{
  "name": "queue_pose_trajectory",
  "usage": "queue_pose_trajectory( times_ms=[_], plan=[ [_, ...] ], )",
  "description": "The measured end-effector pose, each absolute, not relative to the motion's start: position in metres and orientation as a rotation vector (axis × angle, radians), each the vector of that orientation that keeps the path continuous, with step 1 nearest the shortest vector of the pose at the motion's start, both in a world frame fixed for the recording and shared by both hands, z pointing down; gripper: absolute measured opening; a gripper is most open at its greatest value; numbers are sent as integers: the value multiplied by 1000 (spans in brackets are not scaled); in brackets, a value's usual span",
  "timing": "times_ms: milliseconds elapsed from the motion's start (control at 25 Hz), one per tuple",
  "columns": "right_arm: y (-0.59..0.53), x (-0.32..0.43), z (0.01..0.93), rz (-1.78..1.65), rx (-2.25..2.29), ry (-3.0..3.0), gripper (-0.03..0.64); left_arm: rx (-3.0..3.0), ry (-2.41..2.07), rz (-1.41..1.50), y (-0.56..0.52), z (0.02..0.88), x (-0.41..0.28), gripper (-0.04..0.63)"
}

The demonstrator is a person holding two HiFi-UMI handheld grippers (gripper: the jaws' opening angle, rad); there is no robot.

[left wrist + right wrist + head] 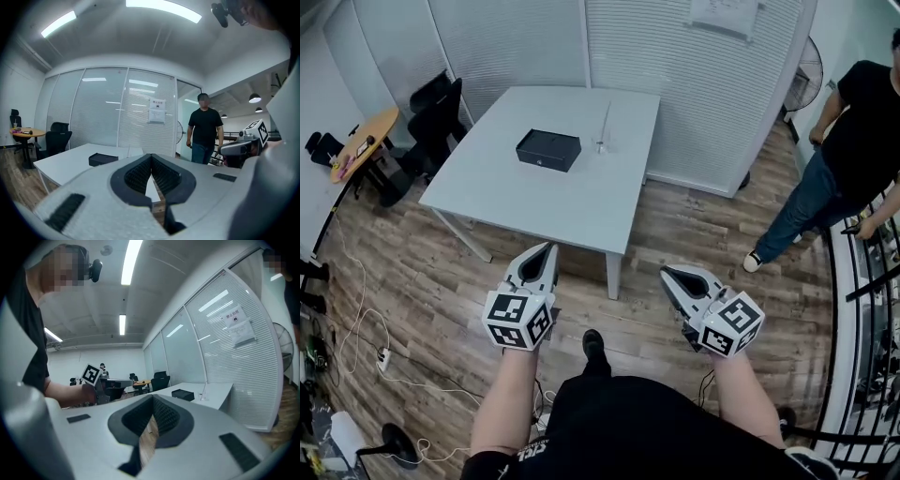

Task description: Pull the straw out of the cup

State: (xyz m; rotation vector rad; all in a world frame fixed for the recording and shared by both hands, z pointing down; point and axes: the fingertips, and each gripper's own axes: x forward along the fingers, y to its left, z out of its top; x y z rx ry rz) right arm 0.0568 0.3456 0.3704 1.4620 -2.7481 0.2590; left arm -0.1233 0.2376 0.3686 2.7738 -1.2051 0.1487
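A long white straw (606, 122) leans out of a small clear cup (601, 146) on the far half of the white table (581, 202). In the right gripper view the straw (203, 392) shows as a thin upright line on the table. Both grippers hang over the wooden floor, well short of the table's near edge. My left gripper (551, 248) is shut with nothing in it, its ribbed pads (140, 173) meeting at the tip. My right gripper (666, 272) is also shut and empty, its pads (164, 416) touching at the front.
A black box (548, 149) lies on the table left of the cup. Black office chairs (431, 112) and a round wooden table (366, 141) stand at the left. A person in black (848, 159) stands at the right by a metal rack (862, 281). Cables (361, 328) trail on the floor.
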Motion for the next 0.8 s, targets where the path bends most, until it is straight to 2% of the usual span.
queue_pose_trajectory(
  times_ms=[440,800],
  plan=[
    [199,19,370,307,1397,-2718,6,2848,-1105,122,96,370,-126,11],
    [137,10,380,337,1437,-2686,6,2804,-1101,130,22,376,-136,9]
  ],
)
